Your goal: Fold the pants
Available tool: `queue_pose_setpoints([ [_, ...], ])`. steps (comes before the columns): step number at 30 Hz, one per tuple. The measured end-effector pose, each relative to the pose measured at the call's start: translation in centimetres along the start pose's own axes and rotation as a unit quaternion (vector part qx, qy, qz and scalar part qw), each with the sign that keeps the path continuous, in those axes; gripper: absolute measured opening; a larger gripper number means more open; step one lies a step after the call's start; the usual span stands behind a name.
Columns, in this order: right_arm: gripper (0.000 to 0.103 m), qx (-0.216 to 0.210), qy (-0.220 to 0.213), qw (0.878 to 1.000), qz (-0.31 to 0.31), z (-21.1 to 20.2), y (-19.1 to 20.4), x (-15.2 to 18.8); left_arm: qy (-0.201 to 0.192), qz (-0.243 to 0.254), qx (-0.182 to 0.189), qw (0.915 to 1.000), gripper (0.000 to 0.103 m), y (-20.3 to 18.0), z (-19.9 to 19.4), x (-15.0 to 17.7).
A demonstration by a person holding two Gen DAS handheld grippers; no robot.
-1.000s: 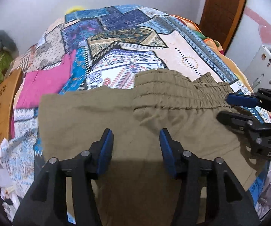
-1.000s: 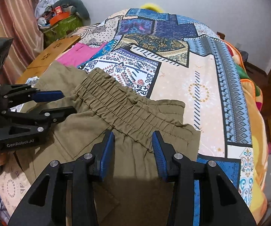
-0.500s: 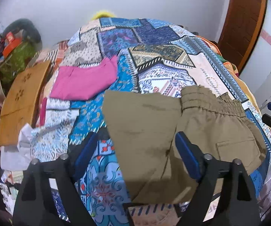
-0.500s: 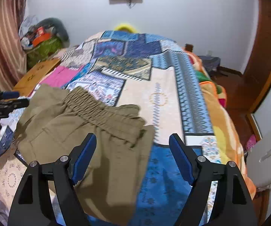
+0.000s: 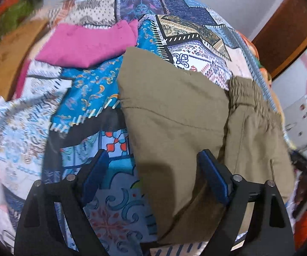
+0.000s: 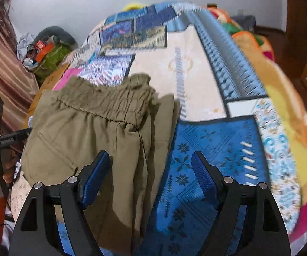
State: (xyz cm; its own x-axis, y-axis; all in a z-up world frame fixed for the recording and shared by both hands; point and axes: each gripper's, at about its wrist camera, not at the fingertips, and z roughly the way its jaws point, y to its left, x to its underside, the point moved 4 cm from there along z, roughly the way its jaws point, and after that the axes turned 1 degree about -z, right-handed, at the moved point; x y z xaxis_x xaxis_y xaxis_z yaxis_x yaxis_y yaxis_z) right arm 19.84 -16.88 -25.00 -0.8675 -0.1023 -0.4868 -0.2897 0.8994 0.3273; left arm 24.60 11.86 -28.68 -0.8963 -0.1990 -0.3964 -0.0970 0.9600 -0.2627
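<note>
A: The left gripper (image 5: pixel 151 179) — how do its jaws stand?

B: Spread wide, holding nothing. It hangs over the left edge of the pants (image 5: pixel 174 115), with patterned bedspread (image 5: pixel 85 89) showing between the blue pads.

A: And the right gripper (image 6: pixel 149 177)?

B: Also spread wide and empty, above the pants' right edge — one pad over khaki cloth, the other over the blue patch of bedspread.

A: Where do the pants lie?

B: Folded flat on the bed, elastic waistband (image 6: pixel 110 98) toward the far side. A pink garment (image 5: pixel 85 44) lies just beyond their left corner.
</note>
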Motion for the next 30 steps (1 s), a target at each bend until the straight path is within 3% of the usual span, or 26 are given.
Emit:
queue_pose_setpoints([
  [4,0.074,-0.063,0.015,0.997,0.039,1.3,-0.4,0.0,-0.002,-0.009,0.009,0.9999,0.084,-0.4,0.2,-0.4],
  [6,0.069,-0.074,0.014,0.996,0.042,1.6,-0.3,-0.1,-0.006,0.001,0.007,1.0000,0.080,-1.0,0.2,-0.6],
  [8,0.060,-0.082,0.015,0.996,0.034,1.6,0.1,-0.2,-0.011,0.010,0.006,0.9999,0.071,-1.5,0.1,-0.8],
  [10,0.053,-0.082,0.015,0.996,0.031,1.7,0.5,-0.3,-0.023,0.021,0.003,0.9995,0.046,-2.2,-0.2,-1.1],
  [19,0.012,-0.063,-0.011,0.998,0.004,1.4,1.4,-1.6,-0.048,0.042,-0.036,0.9973,0.006,-3.3,-1.1,-2.1],
  [22,0.010,-0.044,-0.026,0.998,-0.025,0.7,2.3,-2.6,-0.075,0.057,-0.057,0.9939,0.005,-3.8,-2.7,-2.4],
  [30,0.009,-0.048,-0.067,0.995,-0.058,-1.6,4.6,-7.1,-0.139,0.077,-0.083,0.9838,0.003,-4.2,-7.4,-4.7],
])
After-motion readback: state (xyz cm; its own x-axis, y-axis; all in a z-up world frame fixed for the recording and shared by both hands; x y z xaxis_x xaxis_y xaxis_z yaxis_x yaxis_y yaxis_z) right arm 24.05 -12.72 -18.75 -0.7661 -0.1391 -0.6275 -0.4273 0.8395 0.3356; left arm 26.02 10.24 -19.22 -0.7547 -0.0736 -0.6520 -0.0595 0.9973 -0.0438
